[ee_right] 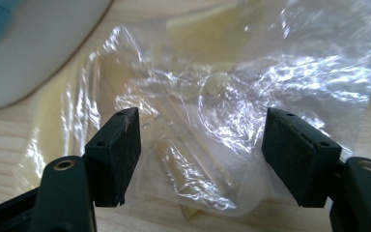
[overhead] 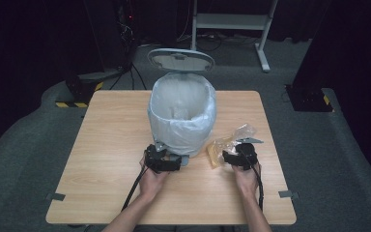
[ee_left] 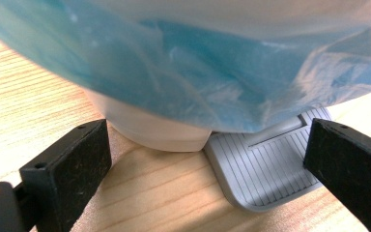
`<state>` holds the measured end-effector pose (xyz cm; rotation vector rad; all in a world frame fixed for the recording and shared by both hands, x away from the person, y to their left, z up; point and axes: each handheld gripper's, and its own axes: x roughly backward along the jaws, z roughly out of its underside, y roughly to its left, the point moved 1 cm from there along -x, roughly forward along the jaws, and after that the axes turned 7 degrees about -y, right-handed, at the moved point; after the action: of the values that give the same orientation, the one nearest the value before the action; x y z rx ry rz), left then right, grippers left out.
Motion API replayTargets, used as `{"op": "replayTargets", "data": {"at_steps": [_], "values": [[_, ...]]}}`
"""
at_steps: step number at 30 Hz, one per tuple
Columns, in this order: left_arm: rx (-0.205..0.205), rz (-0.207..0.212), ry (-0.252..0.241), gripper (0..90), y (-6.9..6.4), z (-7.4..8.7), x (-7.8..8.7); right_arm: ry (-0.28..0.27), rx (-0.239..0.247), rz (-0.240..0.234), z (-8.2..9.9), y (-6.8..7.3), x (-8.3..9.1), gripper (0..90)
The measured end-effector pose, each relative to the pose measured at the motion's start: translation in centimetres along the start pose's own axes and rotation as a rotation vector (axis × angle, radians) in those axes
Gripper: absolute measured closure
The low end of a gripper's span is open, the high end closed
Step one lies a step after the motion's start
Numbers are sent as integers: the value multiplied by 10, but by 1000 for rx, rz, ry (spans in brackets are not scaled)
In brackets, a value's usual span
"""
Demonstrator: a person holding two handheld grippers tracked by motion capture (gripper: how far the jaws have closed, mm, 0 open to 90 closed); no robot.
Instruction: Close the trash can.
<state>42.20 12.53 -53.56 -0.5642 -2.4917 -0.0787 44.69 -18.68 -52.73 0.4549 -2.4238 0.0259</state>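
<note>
A white pedal bin lined with a pale plastic bag stands mid-table, its lid raised. My left gripper sits low at the bin's foot, open; its jaws straddle the bin base and the grey ribbed pedal. To the right of the bin lies a crumpled clear wrapper with yellowish pieces inside. My right gripper is at its near edge, open. In the right gripper view the wrapper lies between the two pads, apart from both.
The wooden table has bare room to the left and along the front. Tape tabs mark its front corners. Beyond the table stand a white frame and dark equipment on the grey floor.
</note>
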Motion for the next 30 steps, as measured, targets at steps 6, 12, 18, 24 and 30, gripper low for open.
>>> {"op": "replayTargets", "data": {"at_steps": [6, 12, 18, 24, 30], "values": [[-1, 0, 0, 31, 0, 0, 0, 12, 81, 39, 1, 4, -1, 348], [-22, 1, 15, 31, 1, 0, 1, -3, 124, 21, 4, 8, 0, 494], [-45, 11, 41, 31, 2, 0, 3, -5, 151, 1, 4, 11, 2, 732], [-48, 10, 39, 32, 2, 0, 3, -19, 167, 13, 5, 8, 2, 837], [-50, 8, 39, 31, 1, 0, 3, -36, 174, 24, 8, 8, 3, 870]]}}
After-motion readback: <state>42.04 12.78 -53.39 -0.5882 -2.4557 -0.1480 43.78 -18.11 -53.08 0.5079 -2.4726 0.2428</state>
